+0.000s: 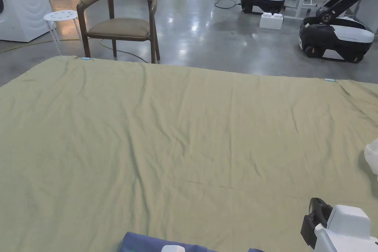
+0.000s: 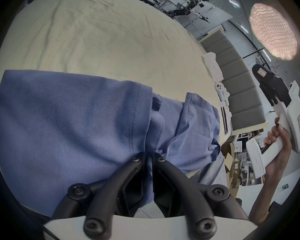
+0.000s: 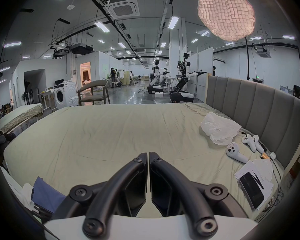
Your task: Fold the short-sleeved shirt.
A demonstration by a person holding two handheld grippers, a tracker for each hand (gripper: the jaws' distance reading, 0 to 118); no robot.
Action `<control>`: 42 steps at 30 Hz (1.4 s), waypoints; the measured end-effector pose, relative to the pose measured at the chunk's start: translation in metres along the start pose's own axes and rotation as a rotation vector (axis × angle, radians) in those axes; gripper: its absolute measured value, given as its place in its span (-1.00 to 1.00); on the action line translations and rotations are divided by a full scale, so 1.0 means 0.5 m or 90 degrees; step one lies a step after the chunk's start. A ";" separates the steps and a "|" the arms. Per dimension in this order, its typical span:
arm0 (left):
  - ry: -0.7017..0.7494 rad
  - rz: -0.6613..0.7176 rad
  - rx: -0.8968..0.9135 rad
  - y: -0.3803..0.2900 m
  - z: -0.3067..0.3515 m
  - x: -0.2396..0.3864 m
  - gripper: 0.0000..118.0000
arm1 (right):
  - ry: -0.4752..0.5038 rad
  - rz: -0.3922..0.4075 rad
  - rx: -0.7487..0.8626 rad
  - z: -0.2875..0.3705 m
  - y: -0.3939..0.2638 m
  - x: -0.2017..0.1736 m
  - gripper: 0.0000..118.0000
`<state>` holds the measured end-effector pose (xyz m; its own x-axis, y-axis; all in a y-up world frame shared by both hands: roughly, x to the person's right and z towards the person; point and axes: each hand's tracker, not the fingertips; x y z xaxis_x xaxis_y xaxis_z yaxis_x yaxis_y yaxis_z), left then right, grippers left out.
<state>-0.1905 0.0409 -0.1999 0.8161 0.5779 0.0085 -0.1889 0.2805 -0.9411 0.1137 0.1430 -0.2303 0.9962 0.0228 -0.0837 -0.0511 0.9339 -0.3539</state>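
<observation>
The blue short-sleeved shirt (image 2: 68,122) lies bunched at the near edge of the bed, its hemmed sleeve (image 2: 135,115) on top. A strip of the shirt (image 1: 158,243) also peeks in at the bottom of the head view, and the shirt (image 3: 45,195) appears low on the left in the right gripper view. My left gripper (image 2: 149,155) is shut on a fold of the shirt's fabric. Held up in a hand to the right of the shirt, my right gripper (image 3: 148,154) is shut with nothing in it; the right gripper (image 1: 313,208) hovers over the bed's near right corner.
The bed sheet (image 1: 184,134) is green and wrinkled. By the grey headboard (image 3: 249,105) lie a white plastic bag (image 3: 218,129), white controllers (image 3: 235,153) and a phone on papers (image 3: 251,190). Beyond the bed stand a chair (image 1: 118,16) and wheeled robots (image 1: 332,35).
</observation>
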 end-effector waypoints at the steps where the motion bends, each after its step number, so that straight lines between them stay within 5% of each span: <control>1: -0.007 -0.002 -0.001 0.003 0.015 -0.002 -0.83 | 0.001 0.002 0.001 0.000 0.001 -0.001 -0.98; 5: -0.044 -0.011 0.056 0.022 0.121 -0.037 -0.77 | 0.003 0.004 0.018 0.006 0.007 -0.001 -0.98; 10: -0.015 0.002 0.145 0.052 0.260 -0.146 -0.10 | 0.003 0.000 0.039 0.009 0.021 0.001 -0.98; 14: -0.022 0.038 0.162 0.057 0.308 -0.257 0.21 | 0.002 -0.006 0.057 0.009 0.033 0.001 -0.98; 24: -0.164 0.150 0.080 0.021 0.203 -0.437 0.29 | -0.004 -0.004 0.079 0.016 0.052 -0.001 -0.98; 32: -0.310 0.192 0.122 0.025 0.158 -0.440 0.19 | -0.012 -0.005 0.067 0.020 0.045 -0.006 -0.98; 33: -0.305 0.190 0.115 0.030 0.152 -0.432 0.09 | -0.011 -0.006 0.065 0.020 0.044 -0.008 -0.98; 36: -0.241 0.136 0.085 0.036 0.132 -0.415 -0.67 | -0.010 -0.005 0.063 0.021 0.043 -0.014 -0.98; 42: -0.240 0.096 0.117 0.041 0.170 -0.388 -0.87 | -0.009 -0.002 0.062 0.022 0.046 -0.021 -0.98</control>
<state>-0.3993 -0.0001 -0.1921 0.5221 0.8524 0.0299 -0.4127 0.2831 -0.8658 0.1028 0.1683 -0.2275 0.9973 0.0242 -0.0696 -0.0416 0.9643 -0.2616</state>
